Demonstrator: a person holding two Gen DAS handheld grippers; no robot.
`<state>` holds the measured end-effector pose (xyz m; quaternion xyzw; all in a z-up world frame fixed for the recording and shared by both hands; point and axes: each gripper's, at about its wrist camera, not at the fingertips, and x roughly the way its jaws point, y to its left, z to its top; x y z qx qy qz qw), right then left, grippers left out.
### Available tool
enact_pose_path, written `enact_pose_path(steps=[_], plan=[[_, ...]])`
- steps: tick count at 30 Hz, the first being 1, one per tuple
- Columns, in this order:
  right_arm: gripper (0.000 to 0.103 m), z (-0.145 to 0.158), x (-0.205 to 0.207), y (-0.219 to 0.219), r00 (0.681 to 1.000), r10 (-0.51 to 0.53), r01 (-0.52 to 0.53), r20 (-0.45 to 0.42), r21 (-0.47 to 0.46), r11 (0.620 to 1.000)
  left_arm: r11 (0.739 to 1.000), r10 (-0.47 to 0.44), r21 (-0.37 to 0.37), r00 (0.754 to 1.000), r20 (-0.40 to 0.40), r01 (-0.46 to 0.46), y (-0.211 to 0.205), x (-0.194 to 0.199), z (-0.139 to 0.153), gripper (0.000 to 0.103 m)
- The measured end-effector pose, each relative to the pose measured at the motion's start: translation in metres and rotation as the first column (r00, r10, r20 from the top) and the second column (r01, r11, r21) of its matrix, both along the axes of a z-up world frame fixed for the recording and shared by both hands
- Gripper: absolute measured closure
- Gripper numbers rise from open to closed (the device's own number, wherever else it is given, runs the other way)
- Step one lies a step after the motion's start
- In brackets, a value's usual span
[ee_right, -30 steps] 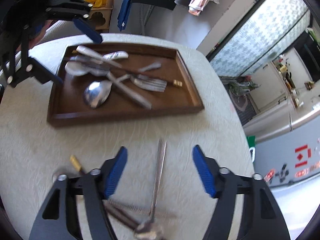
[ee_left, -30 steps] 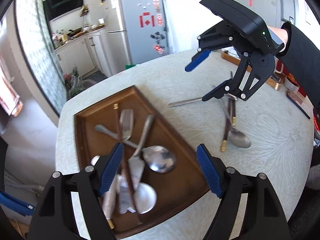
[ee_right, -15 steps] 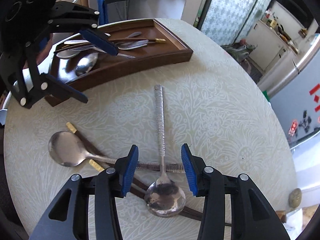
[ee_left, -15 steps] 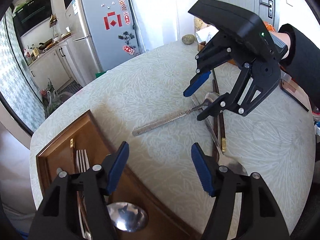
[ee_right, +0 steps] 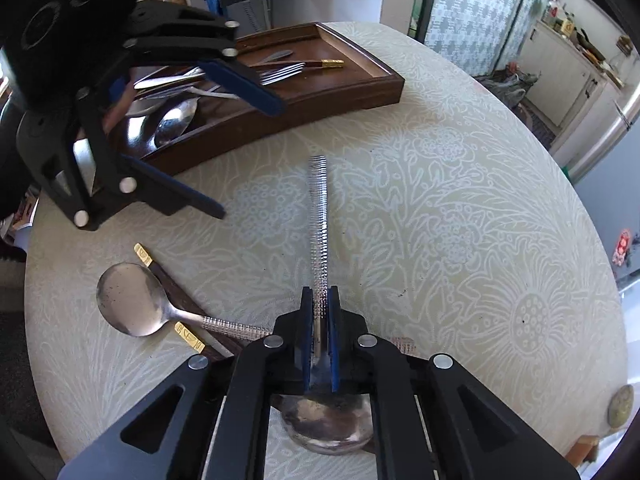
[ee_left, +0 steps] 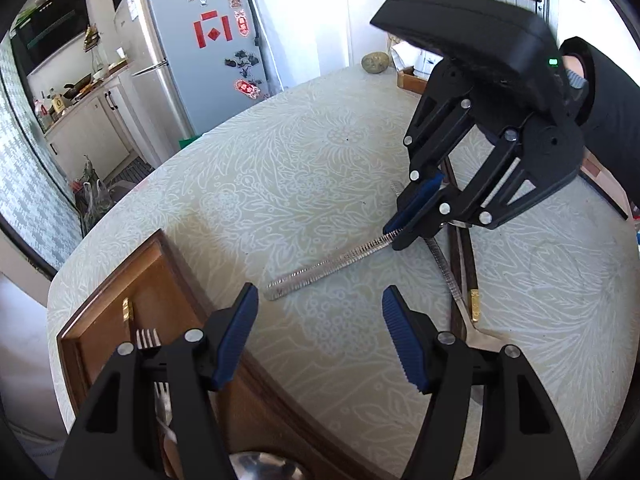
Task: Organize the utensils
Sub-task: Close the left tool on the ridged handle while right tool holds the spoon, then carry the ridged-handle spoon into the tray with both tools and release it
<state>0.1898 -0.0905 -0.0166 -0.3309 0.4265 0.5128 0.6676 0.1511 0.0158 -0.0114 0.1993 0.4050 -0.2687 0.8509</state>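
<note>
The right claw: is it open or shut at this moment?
Closing, nearly shut: the right claw has its blue pads against the spoon's textured handle.

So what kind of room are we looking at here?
Most likely a home kitchen or dining area: a steel fridge covered in magnets, a counter crowded with cookware and bottles, and a round table holding a wooden tray of cutlery.

No words, brands or numbers can be read in either view. The fridge [ee_left: 192, 60] door carries red paper cut-outs [ee_left: 213, 31] and small magnets [ee_left: 240, 60], but their marks are too small and blurred to make out. A bottle [ee_left: 59, 105] on the kitchen counter has a yellow label that cannot be read either.
</note>
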Motion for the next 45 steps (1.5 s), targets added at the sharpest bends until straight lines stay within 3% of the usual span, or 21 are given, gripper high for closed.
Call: enact_pose_path(steps=[11,16,19,32,37,45], plan=[[0.096,0.019,-0.019,-0.018,0.992,0.12,-0.116,-0.029,0.096,0.989,0.996,-0.089,0.015,0.995,-0.033,0.09,-0.011,0.0,-0.01,0.036],[0.096,0.025,-0.03,-0.013,0.989,0.149,-0.148,-0.013,0.073,0.986,0.995,-0.099,0.005,0.992,-0.072,0.1,-0.009,-0.002,-0.009,0.06],[0.096,0.033,-0.036,-0.009,0.987,0.16,-0.16,-0.003,0.074,0.984,0.994,-0.103,0.024,0.993,-0.061,0.105,-0.009,-0.01,-0.006,0.064],[0.096,0.073,-0.07,0.04,0.967,0.241,-0.243,0.077,0.016,0.97,0.998,-0.042,-0.056,0.999,-0.005,0.041,0.039,-0.05,0.027,0.065],[0.096,0.08,-0.084,0.081,0.943,0.32,-0.32,0.094,-0.007,0.947,0.997,0.036,-0.066,0.999,0.003,-0.036,0.077,-0.073,0.035,0.065],[0.096,0.064,-0.11,0.157,0.863,0.484,-0.477,0.143,-0.084,0.875,0.984,0.156,-0.075,0.986,-0.055,-0.16,0.136,-0.106,0.026,0.065]])
